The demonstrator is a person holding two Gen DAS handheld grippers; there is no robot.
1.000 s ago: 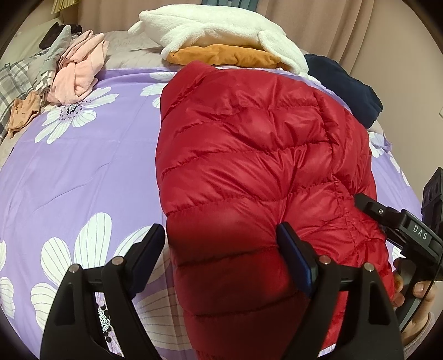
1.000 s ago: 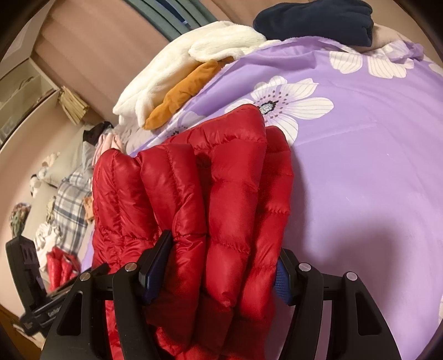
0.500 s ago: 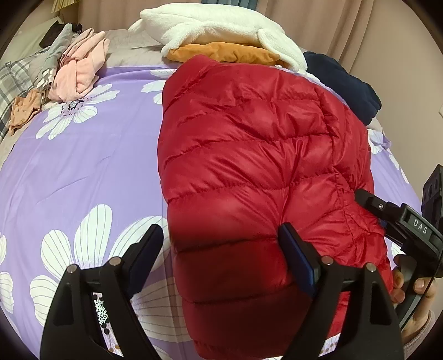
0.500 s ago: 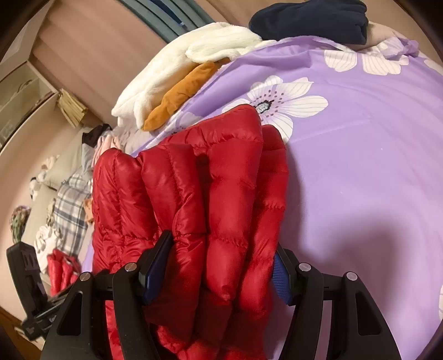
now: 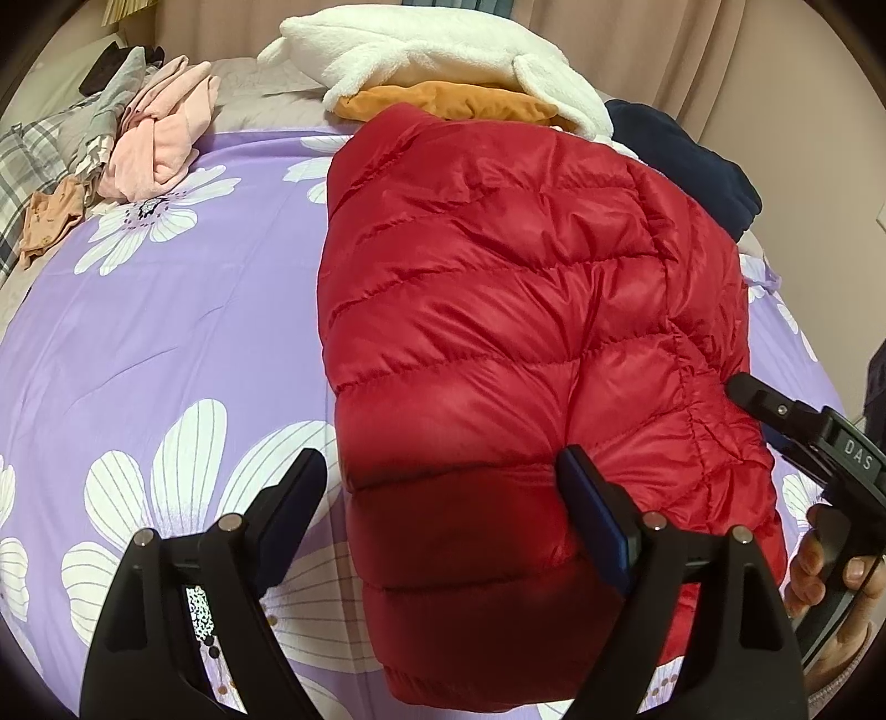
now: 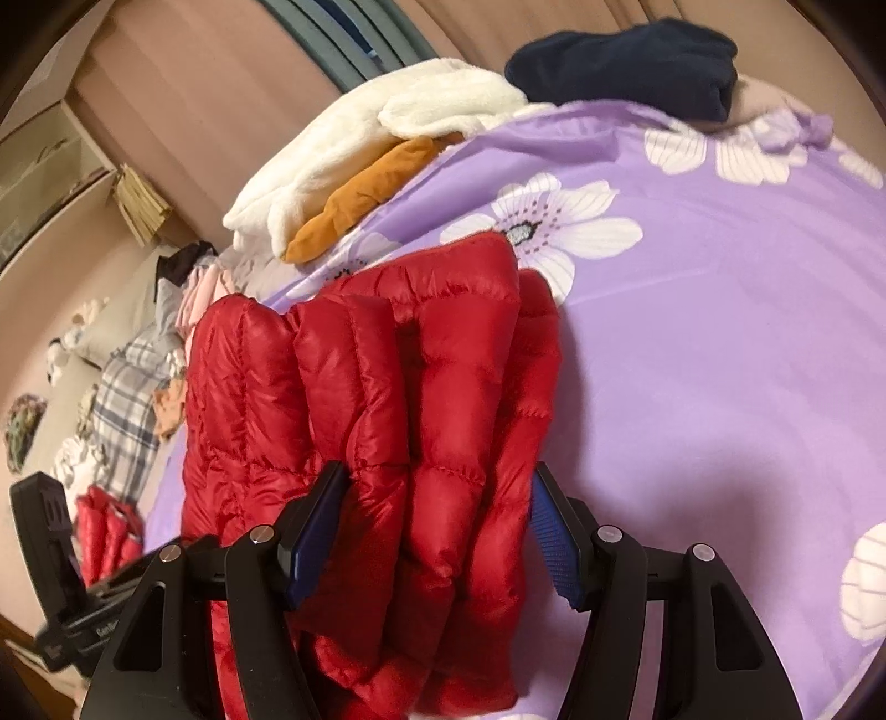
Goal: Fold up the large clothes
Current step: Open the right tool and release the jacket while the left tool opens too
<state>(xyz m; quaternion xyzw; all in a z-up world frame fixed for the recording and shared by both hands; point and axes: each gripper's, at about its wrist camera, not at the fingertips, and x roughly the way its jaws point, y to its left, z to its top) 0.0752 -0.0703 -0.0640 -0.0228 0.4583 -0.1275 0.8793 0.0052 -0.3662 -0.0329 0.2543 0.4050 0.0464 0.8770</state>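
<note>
A folded red quilted puffer jacket (image 5: 498, 310) lies on the bed's purple sheet printed with white flowers (image 5: 166, 332). Its long axis runs straight away from the left hand-held gripper (image 5: 443, 498), with the near hem under that gripper and the far end pointing at the folded clothes by the curtain.

The left hand-held gripper stands wide and released. Its right finger (image 5: 595, 515) rests against the jacket's top, while its left finger (image 5: 288, 498) hangs clear over the sheet, just beside the jacket's edge.

The right hand-held gripper (image 6: 437, 526) is about half spread and clamped on a thick bundle of the jacket's layers (image 6: 421, 443), with both blue pads pressed into the padding. A hand (image 5: 830, 576) holds its black handle, seen at the right edge of the left wrist view.

There is one red jacket and two hand-held grippers. Beyond the jacket's far end lie one white fleece garment (image 5: 432, 50) on top of one orange folded garment (image 5: 459, 102), with one dark navy garment (image 5: 681, 155) to their right. Far left of the left hand-held gripper sits one pink crumpled garment (image 5: 160, 138).
</note>
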